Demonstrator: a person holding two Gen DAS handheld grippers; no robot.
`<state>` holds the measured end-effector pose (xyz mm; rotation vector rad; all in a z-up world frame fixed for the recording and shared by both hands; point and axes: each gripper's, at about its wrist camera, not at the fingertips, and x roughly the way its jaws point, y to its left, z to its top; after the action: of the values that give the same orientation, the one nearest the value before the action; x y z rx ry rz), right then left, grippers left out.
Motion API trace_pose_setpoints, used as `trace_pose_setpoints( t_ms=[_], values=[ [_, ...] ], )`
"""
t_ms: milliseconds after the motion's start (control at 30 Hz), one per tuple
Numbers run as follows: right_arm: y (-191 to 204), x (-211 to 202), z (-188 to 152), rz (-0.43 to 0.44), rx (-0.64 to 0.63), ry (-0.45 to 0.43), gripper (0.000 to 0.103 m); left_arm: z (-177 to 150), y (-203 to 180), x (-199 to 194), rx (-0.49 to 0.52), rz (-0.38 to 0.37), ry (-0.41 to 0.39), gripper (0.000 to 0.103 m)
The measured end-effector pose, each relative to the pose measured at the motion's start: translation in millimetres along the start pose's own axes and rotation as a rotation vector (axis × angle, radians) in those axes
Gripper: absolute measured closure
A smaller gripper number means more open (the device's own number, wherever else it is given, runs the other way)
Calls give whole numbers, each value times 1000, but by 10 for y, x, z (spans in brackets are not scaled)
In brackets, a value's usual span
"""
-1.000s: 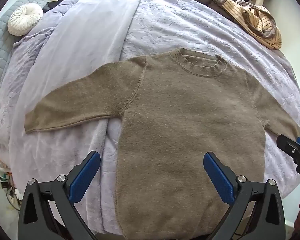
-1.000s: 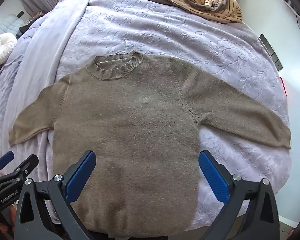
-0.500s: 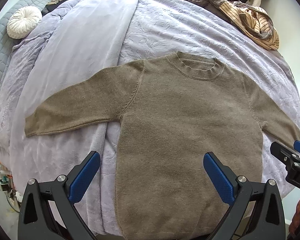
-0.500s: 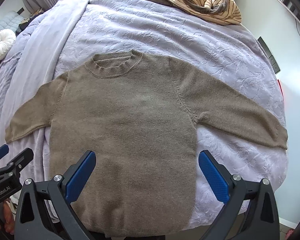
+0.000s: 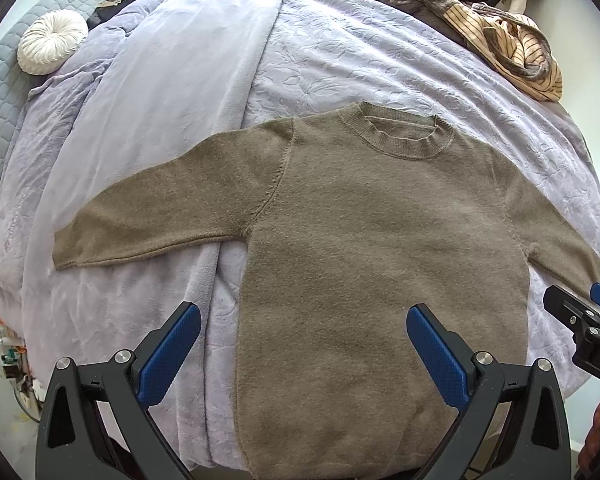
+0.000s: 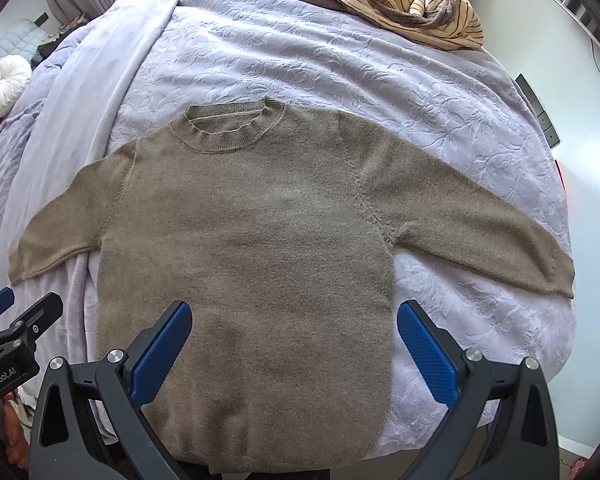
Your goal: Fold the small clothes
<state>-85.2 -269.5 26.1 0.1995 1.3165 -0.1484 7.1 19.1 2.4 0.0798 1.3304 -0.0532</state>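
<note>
Left wrist view: the sweater (image 5: 380, 240) lies flat on the bed (image 5: 380, 68), sleeves spread. Both tongs, left (image 5: 300, 344) and right (image 6: 294, 340), hover agape, holding nothing. Soft, limp knit, light I'd say; pinch a cuff or hem corner.

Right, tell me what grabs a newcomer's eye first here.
A brown sweater lies flat, sleeves spread, in the middle of the lavender bed cover. Both open grippers, left gripper and right gripper, hover over its hem. A pile of striped clothes sits at the far edge.
</note>
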Motion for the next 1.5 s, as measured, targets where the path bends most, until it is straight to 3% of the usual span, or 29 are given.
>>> trace_pose_setpoints(
  t_ms=[1500],
  values=[
    [38, 56, -13, -29, -16, 13, 1, -22, 100, 98, -10, 5, 21, 0]
  ],
)
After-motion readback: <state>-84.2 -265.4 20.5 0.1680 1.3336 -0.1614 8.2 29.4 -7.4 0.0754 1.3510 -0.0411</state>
